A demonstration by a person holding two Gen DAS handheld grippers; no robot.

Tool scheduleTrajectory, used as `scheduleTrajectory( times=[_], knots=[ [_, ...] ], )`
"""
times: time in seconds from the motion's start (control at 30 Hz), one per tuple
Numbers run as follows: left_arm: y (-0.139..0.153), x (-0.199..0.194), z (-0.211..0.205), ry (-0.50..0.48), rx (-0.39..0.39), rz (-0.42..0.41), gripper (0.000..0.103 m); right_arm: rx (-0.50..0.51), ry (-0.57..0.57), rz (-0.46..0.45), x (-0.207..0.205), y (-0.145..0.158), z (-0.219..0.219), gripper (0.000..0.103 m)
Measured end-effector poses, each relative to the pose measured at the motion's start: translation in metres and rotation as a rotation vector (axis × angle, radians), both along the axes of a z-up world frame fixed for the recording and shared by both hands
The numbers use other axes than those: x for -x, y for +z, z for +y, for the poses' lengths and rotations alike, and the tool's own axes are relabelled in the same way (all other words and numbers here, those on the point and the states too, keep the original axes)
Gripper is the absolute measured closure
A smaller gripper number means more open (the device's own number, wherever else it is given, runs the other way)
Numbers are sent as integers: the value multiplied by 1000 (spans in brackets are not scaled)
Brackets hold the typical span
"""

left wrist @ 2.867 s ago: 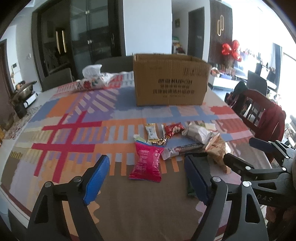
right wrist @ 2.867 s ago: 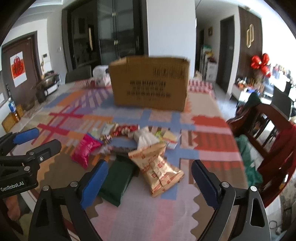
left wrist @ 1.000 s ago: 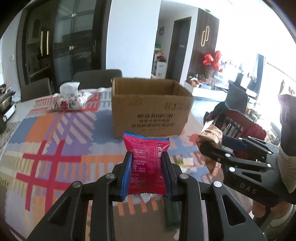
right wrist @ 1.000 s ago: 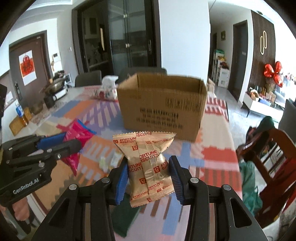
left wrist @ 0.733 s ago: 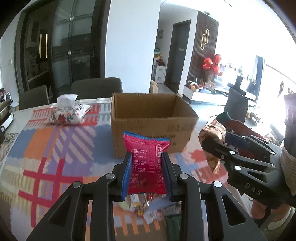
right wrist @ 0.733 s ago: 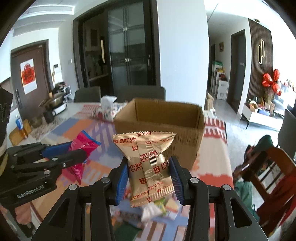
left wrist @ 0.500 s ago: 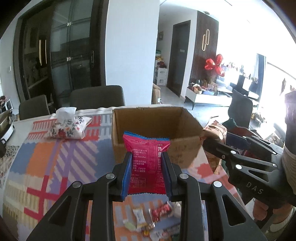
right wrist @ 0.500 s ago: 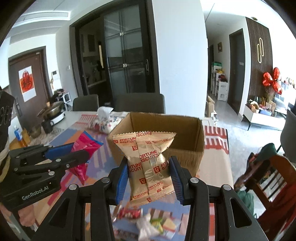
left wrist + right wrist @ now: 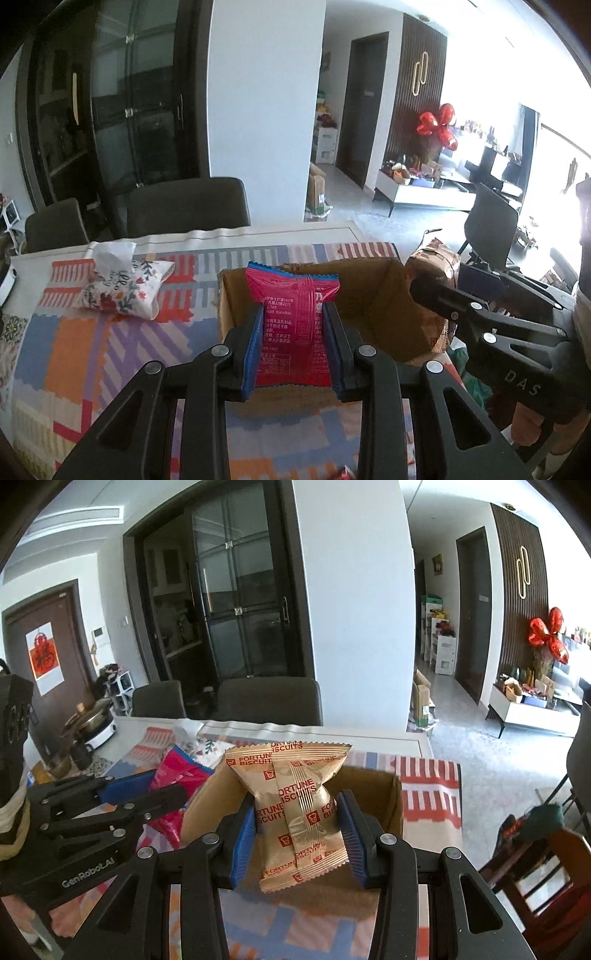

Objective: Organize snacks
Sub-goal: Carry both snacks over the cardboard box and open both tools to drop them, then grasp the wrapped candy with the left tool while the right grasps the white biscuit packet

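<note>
You are holding two snacks above the open cardboard box (image 9: pixel 373 314) at the far side of the table. Your left gripper (image 9: pixel 293 332) is clamping the pink snack packet (image 9: pixel 293 325) between its blue pads, and your right gripper (image 9: pixel 297 829) is pinching the gold Fortune Biscuits pack (image 9: pixel 295 808) at its waist. Both are hanging over the box's near edge rather than clearly over its middle, so releasing now is risking a packet catching the rim and sliding back onto the patterned tablecloth (image 9: pixel 74 343). The two grippers are also sitting near each other; moving both inward together is inviting a knock that could twist a packet loose. The light, empty-looking box may shift if a finger bumps its wall.
</note>
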State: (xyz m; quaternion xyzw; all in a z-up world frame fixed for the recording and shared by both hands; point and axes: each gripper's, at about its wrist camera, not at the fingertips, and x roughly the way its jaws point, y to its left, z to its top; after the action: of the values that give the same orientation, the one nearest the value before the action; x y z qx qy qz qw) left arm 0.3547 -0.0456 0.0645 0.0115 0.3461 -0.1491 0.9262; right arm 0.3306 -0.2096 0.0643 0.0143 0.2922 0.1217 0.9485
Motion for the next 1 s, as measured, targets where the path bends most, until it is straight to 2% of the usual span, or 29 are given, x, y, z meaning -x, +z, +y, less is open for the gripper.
scheduleTrajectory(
  times=[0.23, 0.3, 0.33, 0.37, 0.43, 0.7, 1.0],
  knots=[
    [-16, -33, -7, 12, -18, 63, 71, 6, -2, 69, -38, -16, -5, 59],
    [-21, -38, -10, 27, -46, 75, 65, 1, 0, 86, -46, -22, -8, 57],
    [-21, -38, -9, 31, -52, 73, 56, 6, -7, 94, -47, -25, -8, 51],
    [-21, -37, -8, 37, -57, 65, 49, 11, -17, 100, -48, -28, -9, 39],
    [-20, -31, -6, 52, -68, 50, 47, 19, -37, 95, -45, -33, -11, 32],
    [-6, 28, -1, 46, -82, -56, 32, 20, -51, 54, 6, -35, -13, 32],
    [-1, 105, 3, 11, -104, -139, 29, 24, -13, 15, 75, -29, -8, 32]
  ],
)
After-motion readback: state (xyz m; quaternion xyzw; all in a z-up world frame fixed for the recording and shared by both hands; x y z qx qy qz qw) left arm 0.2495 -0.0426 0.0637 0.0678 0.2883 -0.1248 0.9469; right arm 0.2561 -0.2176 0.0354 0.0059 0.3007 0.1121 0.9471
